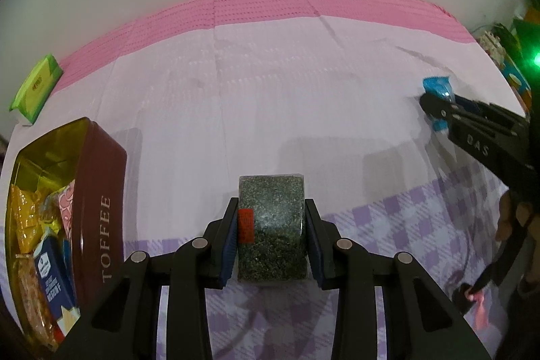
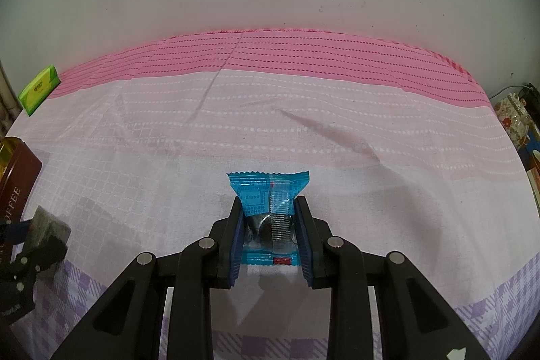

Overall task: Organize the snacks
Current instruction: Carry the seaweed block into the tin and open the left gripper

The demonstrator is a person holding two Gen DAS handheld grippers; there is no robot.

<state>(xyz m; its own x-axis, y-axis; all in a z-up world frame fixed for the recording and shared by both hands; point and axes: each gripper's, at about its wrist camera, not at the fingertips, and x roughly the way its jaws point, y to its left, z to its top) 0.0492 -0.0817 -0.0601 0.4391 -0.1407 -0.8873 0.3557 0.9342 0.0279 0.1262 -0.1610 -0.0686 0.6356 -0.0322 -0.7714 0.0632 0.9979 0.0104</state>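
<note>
Spread across everything: a pink and lilac cloth [image 2: 303, 130], mostly bare. At its left edge, an open toffee tin [image 1: 101, 191], already part-filled with yellow packets, a dark blue carton and a pink wrapper; judged well underway but not finished. Far back on the left, a green pack [image 1: 35, 86] lying outside the tin, apparently yet to be collected.

Clamped in the left gripper [image 1: 271, 225]: a clear-wrapped block of dark green flakes [image 1: 271, 225], pads pressed to both sides, held just right of the tin and not yet over it. Pinched in the right gripper [image 2: 270, 225]: a small blue snack sachet [image 2: 268, 191], fingers squeezed onto its middle, well apart from the tin. Two items in hand, then, and none delivered.

Cut off by the frame: the tin's near end and most of its contents. Unreadable: the block's red label. At the right margin, only a colourful clutter, too blurred to identify.
</note>
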